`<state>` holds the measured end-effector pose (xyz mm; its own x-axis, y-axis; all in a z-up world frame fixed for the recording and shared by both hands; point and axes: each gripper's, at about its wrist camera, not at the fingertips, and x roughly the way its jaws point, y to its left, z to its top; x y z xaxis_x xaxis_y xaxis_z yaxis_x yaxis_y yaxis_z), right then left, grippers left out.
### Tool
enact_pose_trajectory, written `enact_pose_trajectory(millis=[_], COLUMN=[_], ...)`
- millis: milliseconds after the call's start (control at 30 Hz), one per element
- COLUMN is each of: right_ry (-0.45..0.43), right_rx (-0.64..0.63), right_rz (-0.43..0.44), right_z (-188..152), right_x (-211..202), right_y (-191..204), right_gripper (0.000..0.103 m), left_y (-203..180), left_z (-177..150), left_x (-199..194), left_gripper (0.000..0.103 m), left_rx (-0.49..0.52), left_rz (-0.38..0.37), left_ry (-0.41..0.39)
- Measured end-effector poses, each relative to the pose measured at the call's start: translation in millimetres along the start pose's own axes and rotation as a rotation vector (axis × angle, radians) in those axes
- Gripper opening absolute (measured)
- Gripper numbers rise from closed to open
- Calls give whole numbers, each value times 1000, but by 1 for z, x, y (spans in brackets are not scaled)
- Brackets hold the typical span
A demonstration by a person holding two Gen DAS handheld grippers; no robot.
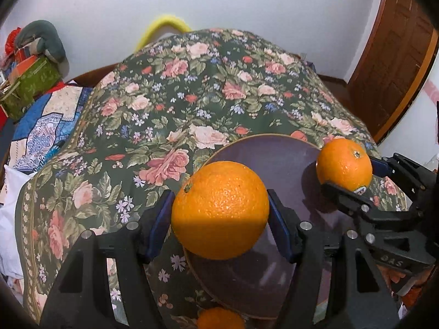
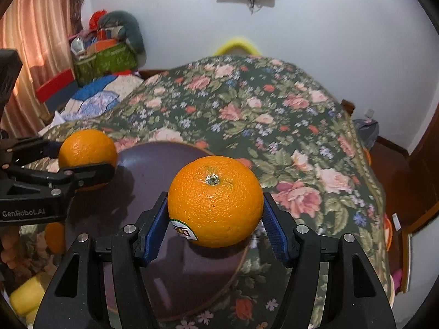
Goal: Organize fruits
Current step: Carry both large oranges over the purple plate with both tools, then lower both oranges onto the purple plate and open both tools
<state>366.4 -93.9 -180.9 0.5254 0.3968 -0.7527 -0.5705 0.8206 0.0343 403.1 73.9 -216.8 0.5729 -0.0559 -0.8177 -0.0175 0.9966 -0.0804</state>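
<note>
Your left gripper is clamped on an orange above the plate's near-left rim. Your right gripper grips a stickered orange over the plate's right half, the other gripper's fruit at its ten o'clock. The two grippers are near each other across the plate, so room between them is tight. Beyond the far rim, toward twelve o'clock, the floral cloth lies bare. A third orange sits at six o'clock, just beside the near rim. A yellow fruit lies at seven o'clock of the right gripper.
</note>
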Motion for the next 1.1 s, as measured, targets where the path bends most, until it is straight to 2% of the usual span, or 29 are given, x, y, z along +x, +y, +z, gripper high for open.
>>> enact_pose_trajectory(millis=[167, 267, 467, 533, 600, 667, 1100], right_ry=[43, 69, 85, 67, 30, 5, -74], right_rx=[6, 5, -13, -17, -18, -25, 7], right_rz=[34, 32, 13, 21, -6, -25, -28], right_z=[1, 0, 1, 1, 2, 3, -3], right_x=[6, 11, 13, 9, 1, -4, -54], right_y=[-1, 0, 1, 2, 4, 6, 7], right_gripper=[62, 62, 63, 68, 76, 80, 81], left_y=[0, -4, -1, -3, -4, -4, 2], left_z=[-1, -1, 1, 1, 0, -1, -17], left_x=[9, 9, 5, 2, -4, -10, -78], left_gripper=[66, 66, 72, 72, 72, 74, 74], left_rx=[4, 26, 5, 4, 4, 3, -27], left_rz=[-16, -7, -53, -55, -65, -64, -28], left_ry=[30, 32, 23, 19, 10, -4, -117])
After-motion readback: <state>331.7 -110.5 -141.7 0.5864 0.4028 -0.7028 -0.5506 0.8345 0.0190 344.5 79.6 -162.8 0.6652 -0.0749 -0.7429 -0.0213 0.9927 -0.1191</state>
